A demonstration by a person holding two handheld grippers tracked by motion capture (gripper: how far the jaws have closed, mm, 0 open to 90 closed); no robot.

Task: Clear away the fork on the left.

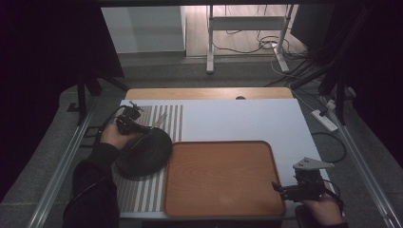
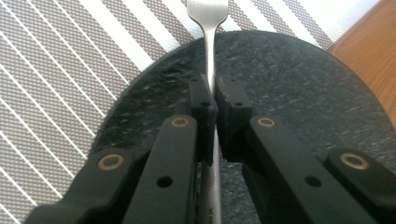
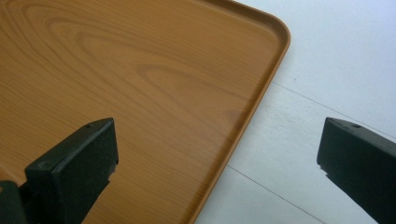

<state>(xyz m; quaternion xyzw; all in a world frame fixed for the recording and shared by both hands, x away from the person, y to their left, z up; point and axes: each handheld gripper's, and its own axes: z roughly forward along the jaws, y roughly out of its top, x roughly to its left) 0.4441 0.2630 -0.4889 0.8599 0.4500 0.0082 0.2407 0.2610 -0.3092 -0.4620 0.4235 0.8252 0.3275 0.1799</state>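
Dark round plate (image 2: 289, 93) on striped placemat (image 2: 56, 93), just left of empty wooden tray (image 3: 140, 84). L gripper (image 2: 212, 100) clenched on fork (image 2: 208, 32), slim silver handle above plate, tines twd mat. R gripper (image 3: 219, 154) released, jaws wide over tray corner

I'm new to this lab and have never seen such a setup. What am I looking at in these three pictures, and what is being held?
No robot here: a person holds a hand-operated two-jaw gripper in each hand. The high view looks down on the table from above the person's side. The other two pictures come from cameras riding on the grippers, looking along their black jaws.

On the table lie a striped placemat, a dark speckled plate on it, and a wooden tray beside the plate.

The left gripper is shut on the handle of a metal fork, above the plate. The right gripper stands open and holds nothing, over the tray's corner near the person.
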